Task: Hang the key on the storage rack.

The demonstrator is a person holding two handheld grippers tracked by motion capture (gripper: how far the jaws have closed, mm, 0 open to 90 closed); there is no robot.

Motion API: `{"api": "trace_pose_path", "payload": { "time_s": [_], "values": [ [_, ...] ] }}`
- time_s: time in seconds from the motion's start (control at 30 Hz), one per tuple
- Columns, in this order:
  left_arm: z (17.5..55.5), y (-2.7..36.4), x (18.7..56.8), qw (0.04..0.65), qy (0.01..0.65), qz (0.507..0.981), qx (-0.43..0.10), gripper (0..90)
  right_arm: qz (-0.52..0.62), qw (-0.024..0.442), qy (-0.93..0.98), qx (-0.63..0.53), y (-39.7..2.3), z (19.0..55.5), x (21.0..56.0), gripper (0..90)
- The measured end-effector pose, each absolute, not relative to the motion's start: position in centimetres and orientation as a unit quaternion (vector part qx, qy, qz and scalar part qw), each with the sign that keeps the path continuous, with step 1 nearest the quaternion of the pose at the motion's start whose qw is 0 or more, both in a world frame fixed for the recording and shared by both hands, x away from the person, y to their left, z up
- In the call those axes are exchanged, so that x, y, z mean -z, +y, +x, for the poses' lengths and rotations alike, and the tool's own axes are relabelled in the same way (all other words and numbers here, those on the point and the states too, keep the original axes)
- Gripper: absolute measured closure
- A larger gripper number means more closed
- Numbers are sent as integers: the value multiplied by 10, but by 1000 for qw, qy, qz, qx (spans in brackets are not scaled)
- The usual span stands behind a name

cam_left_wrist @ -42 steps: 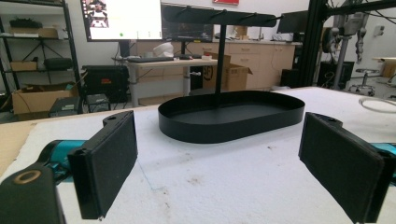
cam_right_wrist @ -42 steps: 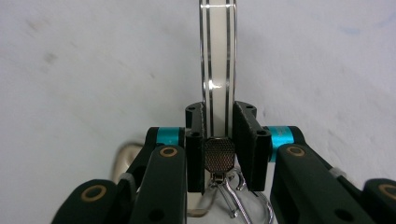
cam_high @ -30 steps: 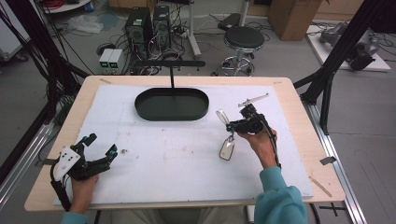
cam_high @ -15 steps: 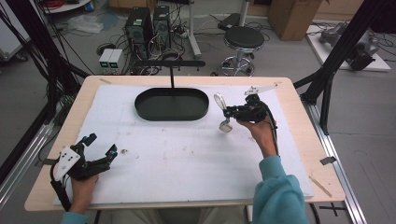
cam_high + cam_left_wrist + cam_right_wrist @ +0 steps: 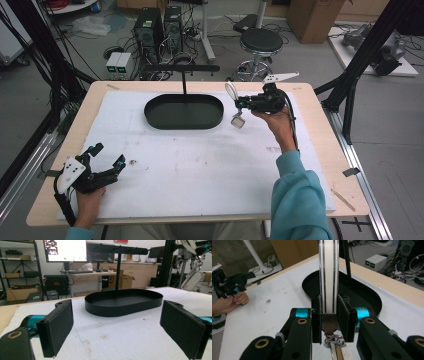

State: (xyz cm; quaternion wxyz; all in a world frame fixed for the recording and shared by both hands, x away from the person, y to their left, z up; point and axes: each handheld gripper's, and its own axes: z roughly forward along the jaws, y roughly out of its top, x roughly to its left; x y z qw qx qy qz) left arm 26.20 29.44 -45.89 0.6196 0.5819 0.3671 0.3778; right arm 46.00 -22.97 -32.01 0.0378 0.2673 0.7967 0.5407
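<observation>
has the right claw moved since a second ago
Yes: the right claw, shut on the keychain strap, moved up the high view, toward the black tray.

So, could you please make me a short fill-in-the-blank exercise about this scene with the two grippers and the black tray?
1. The right gripper is shut on a white ____ with a small tag hanging from its chain.
2. The jaws of the left gripper stand ____, with nothing between them.
3. The tray has an ____ shape.
4. From the tray rises a thin black ____ that carries a crossbar.

Missing words: strap; open; oval; post
</observation>
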Motion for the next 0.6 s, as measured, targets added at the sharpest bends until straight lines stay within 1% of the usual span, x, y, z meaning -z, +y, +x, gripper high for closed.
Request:
{"api": "trace_pose_path", "payload": {
  "time_s": [0.4, 0.5, 0.53, 0.6],
  "values": [
    [262, 294, 459, 621, 368, 580, -377, 120, 231, 40, 815, -530, -206, 488, 300, 754],
    [262, 294, 459, 622, 368, 580, -377, 120, 231, 33, 819, -524, -201, 493, 297, 754],
    [262, 294, 459, 622, 368, 579, -377, 120, 224, 39, 818, -528, -200, 495, 297, 754],
    [262, 294, 459, 622, 368, 580, -377, 120, 223, 35, 819, -528, -198, 498, 297, 754]
  ]
}}
